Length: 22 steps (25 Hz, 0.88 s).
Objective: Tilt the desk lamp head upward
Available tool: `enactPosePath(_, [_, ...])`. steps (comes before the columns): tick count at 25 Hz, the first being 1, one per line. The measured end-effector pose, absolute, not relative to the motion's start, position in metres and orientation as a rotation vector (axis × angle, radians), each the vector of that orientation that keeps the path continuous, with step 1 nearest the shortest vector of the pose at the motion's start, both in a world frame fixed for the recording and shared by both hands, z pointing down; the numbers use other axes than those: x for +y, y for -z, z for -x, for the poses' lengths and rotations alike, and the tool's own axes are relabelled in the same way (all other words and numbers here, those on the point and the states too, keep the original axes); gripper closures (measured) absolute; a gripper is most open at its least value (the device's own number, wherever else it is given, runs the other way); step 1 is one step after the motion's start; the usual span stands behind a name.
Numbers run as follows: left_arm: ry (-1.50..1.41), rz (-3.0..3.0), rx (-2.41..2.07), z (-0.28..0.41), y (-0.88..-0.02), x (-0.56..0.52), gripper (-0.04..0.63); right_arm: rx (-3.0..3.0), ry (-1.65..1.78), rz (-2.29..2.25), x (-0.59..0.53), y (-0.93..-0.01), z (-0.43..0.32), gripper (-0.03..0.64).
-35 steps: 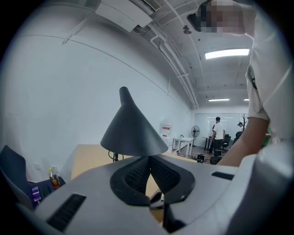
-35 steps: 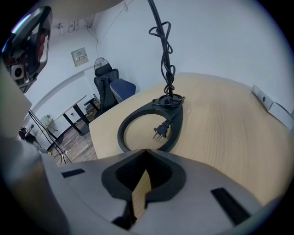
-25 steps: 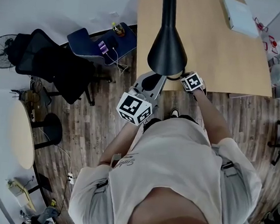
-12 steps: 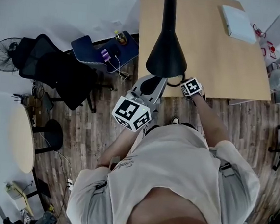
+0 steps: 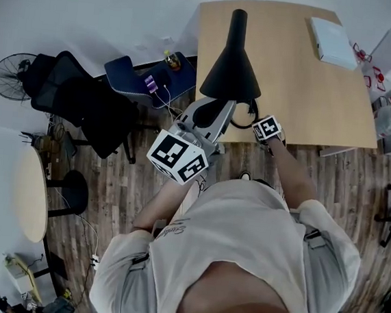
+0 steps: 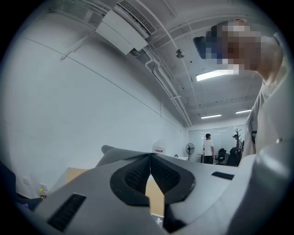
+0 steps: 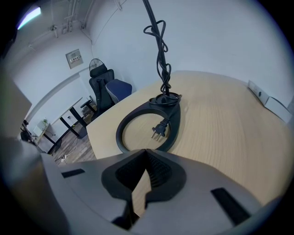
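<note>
At the desk's [image 5: 305, 87] near edge, both tools are pressed shut and empty beside the lamp.
From overhead, the lamp head [image 5: 233, 66] hides both tips, so contact is unclear; the left gripper [image 6: 150, 160], in its own view, has jaws together facing the wall [image 6: 69, 105], lamp out of frame; the right gripper [image 7: 146, 157] has jaws together facing the ring base [image 7: 173, 120], and nudging with closed jaws could probably slip off or tip the lamp.
</note>
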State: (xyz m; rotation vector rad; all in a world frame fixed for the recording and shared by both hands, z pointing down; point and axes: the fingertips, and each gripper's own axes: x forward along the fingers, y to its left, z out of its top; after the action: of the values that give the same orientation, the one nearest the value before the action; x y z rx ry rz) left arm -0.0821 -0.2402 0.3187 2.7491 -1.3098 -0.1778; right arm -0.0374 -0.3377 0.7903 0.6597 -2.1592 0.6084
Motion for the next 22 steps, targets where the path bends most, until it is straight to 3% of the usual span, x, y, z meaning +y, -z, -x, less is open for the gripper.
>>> enactPosePath(22, [0.209,-2.874,-1.359,0.081,-0.248,-0.256,0.58,-2.133,-0.605,-0.679,-0.335,-0.792,0.038,0.621])
